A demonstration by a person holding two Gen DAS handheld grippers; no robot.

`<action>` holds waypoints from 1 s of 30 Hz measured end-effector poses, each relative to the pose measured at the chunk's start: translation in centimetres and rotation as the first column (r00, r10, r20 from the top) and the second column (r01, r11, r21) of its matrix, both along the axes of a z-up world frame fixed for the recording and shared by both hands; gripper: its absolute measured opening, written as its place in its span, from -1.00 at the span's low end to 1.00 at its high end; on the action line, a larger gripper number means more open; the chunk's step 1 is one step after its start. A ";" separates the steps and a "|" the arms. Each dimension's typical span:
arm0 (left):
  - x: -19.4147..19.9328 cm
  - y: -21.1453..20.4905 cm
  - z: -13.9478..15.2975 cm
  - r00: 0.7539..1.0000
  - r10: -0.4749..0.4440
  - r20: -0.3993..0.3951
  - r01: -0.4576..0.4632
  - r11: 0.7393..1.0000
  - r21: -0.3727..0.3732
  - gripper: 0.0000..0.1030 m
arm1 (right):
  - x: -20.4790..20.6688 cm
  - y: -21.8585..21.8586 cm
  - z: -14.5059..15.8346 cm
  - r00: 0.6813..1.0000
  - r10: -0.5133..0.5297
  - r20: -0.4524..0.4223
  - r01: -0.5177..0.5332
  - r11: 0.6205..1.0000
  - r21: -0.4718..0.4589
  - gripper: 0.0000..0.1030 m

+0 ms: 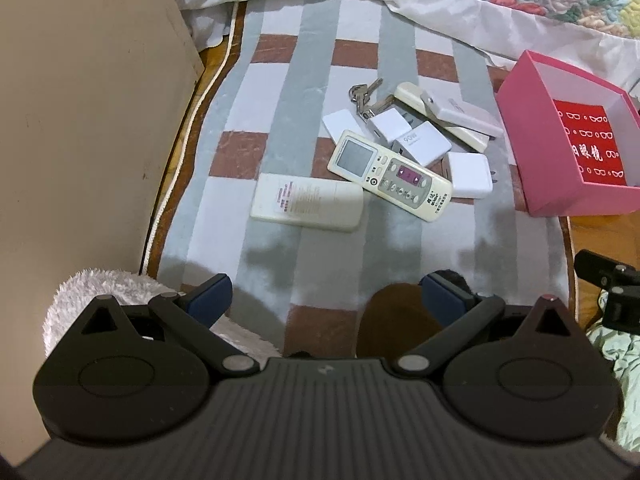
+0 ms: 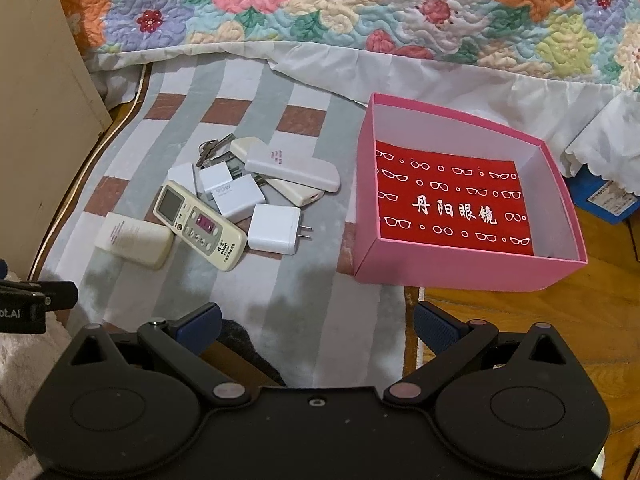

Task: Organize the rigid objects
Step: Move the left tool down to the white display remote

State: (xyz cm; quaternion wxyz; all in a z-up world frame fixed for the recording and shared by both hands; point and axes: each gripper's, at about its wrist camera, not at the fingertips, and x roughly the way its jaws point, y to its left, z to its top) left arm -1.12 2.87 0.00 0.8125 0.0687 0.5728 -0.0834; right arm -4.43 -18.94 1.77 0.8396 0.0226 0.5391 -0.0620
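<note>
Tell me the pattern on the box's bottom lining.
Red with white eyeglasses motifs and white Chinese characters, inside the open pink cardboard box; clearest in the right wrist view.

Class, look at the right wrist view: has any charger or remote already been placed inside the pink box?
No. The pink box holds only its red printed liner; nothing else lies inside.

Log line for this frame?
stage: not started | left tongs: open, empty | right tongs: open, empty | box: holds no items | remotes, chargers, keys: piled on rug

Black claw (image 1: 326, 300), blue finger pads (image 1: 210, 298)
</note>
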 end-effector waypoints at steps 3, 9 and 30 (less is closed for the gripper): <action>0.1 0.1 -0.1 1.000 0.003 -0.006 -0.003 1.000 0.001 1.00 | 0.0 0.1 0.0 1.000 -0.001 0.000 0.001 1.000 -0.002 1.00; -0.2 0.8 0.8 0.999 0.003 0.047 0.000 0.999 -0.047 0.99 | -0.2 0.2 0.5 0.999 0.029 0.046 -0.029 1.000 0.010 1.00; 10.2 -1.2 -4.0 0.995 0.080 -0.055 -0.095 0.931 -0.352 0.91 | 5.5 6.1 -7.2 0.638 0.732 0.239 -0.726 0.675 -0.131 0.73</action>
